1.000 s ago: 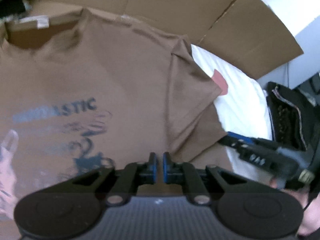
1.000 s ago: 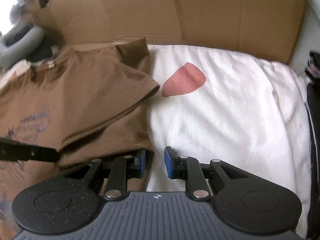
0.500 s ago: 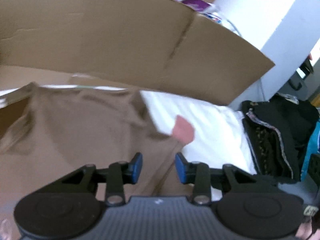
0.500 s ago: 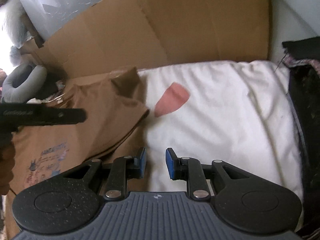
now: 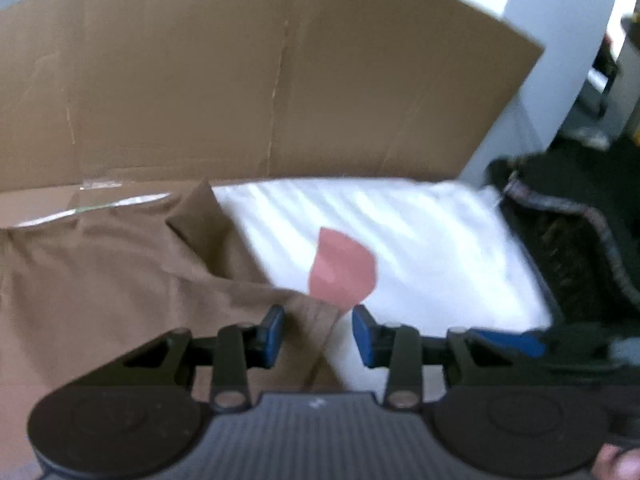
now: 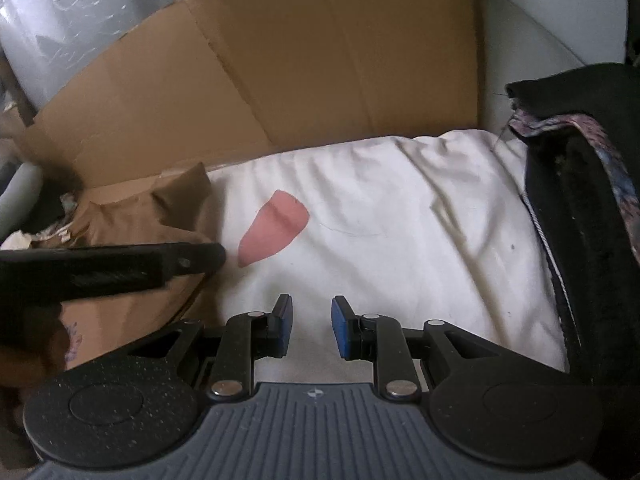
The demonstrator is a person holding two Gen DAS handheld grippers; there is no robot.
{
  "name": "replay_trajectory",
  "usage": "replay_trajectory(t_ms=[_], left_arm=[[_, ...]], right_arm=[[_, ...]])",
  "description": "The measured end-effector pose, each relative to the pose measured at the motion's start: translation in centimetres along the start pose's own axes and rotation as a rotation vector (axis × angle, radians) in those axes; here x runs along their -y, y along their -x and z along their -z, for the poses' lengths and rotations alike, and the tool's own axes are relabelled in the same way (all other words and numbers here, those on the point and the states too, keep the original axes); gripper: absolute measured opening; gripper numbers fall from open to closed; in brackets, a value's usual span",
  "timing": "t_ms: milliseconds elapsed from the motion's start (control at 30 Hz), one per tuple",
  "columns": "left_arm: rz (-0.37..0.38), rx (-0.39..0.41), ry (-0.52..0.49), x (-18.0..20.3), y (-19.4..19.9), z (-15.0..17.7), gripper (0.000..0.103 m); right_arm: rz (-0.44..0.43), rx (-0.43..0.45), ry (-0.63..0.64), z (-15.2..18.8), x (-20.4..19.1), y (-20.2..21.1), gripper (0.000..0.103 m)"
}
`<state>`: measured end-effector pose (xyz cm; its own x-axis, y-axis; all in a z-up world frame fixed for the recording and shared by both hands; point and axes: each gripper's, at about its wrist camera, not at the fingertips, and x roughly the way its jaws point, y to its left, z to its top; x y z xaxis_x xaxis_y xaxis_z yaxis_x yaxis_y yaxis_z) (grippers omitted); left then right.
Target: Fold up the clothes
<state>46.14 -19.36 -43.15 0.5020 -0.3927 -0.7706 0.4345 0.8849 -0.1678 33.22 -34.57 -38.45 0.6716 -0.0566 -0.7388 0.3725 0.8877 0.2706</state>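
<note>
A brown T-shirt (image 5: 112, 280) lies flat on the left of a white sheet (image 5: 420, 240), its sleeve (image 5: 200, 216) folded inward. My left gripper (image 5: 318, 332) stands open just above the shirt's right edge, nothing between its blue pads. In the right wrist view the same shirt (image 6: 132, 232) is at the left, partly hidden by the left gripper's black body (image 6: 100, 268). My right gripper (image 6: 312, 330) hangs open over bare white sheet (image 6: 400, 220), to the right of the shirt and apart from it.
A pink patch (image 5: 342, 272) marks the sheet beside the shirt (image 6: 276, 228). Cardboard walls (image 5: 260, 80) rise behind the bed. A pile of dark clothes (image 6: 580, 220) lines the right edge. Bubble wrap (image 6: 60, 20) and clutter sit at the far left.
My left gripper opened from shut, lifted off the shirt's printed front and swung right toward the shirt's edge. My right gripper also rose and shifted right, off the shirt's hem onto bare sheet.
</note>
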Motion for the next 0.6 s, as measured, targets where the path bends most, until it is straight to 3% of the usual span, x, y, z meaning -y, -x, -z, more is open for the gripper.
replay_trajectory(t_ms=[100, 333, 467, 600], left_arm=[[-0.033, -0.029, 0.027, -0.2, -0.9, 0.2, 0.040], [-0.031, -0.038, 0.009, -0.8, -0.4, 0.2, 0.041], [-0.012, -0.050, -0.007, -1.5, 0.4, -0.4, 0.019], [0.007, -0.062, -0.024, -2.3, 1.3, -1.0, 0.012]], right_arm=[[-0.013, -0.002, 0.041, -0.1, -0.6, 0.3, 0.028], [-0.016, -0.006, -0.015, 0.1, -0.5, -0.4, 0.028], [-0.029, 0.008, -0.024, -0.1, -1.0, -0.9, 0.028], [-0.043, 0.009, -0.037, -0.8, -1.4, -1.3, 0.028]])
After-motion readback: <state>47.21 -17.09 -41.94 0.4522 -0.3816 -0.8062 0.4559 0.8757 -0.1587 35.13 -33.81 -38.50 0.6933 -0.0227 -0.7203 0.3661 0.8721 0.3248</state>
